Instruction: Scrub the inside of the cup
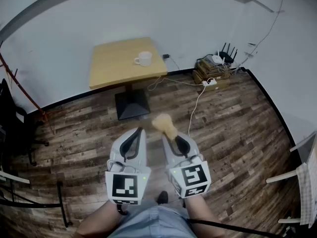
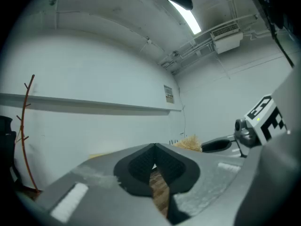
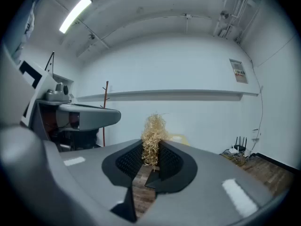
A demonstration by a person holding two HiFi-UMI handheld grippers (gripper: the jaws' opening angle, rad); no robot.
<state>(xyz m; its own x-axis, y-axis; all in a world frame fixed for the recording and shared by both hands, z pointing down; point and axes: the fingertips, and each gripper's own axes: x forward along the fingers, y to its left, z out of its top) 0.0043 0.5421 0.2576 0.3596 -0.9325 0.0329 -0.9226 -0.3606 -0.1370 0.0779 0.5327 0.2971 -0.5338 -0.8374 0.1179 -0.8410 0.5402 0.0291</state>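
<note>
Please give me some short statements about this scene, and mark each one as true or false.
1. The right gripper is shut on a straw-coloured scrubber. True.
2. The left gripper holds the cup. False: its jaws are together with nothing between them, and the cup stands far away from it.
3. The cup is white and stands on a wooden table. True.
4. The scrubber is inside the cup. False: it is in the right gripper, close to the person and far from the cup.
5. The cup lies on the floor. False: it stands upright on the table.
</note>
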